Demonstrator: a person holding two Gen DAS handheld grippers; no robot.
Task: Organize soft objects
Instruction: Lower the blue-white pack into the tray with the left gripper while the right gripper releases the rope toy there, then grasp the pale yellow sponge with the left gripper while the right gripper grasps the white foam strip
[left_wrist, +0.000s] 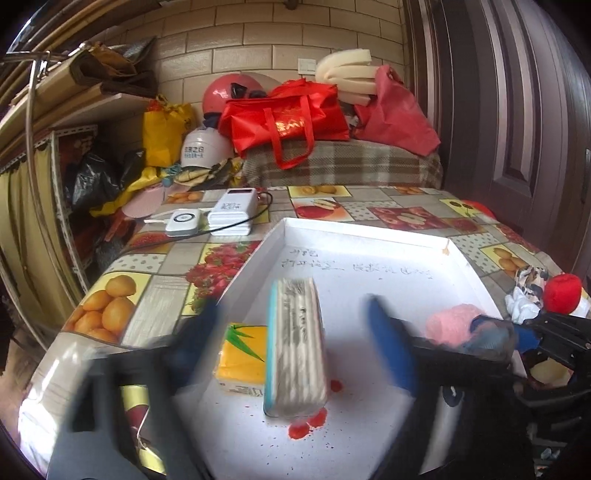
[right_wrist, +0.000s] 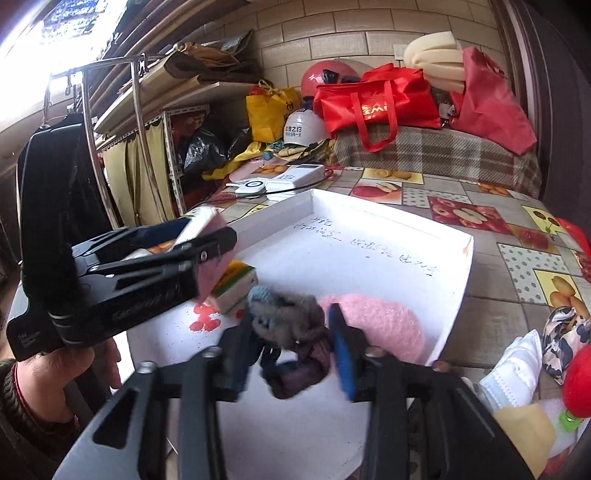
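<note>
So far your white tray holds tissue packs, pink fluff and dark yarn between spread jaws, while soft items wait outside.

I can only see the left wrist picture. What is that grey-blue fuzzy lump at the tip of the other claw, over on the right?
Observer: In the right wrist view it is a dark fuzzy bundle lying in the white tray, between the fingers of the right gripper and beside a pink fluffy piece.
Operator: Is a machine moving these claws?
Observer: No. A hand holds the left gripper from underneath, with a dark sleeve at the wrist.
</note>
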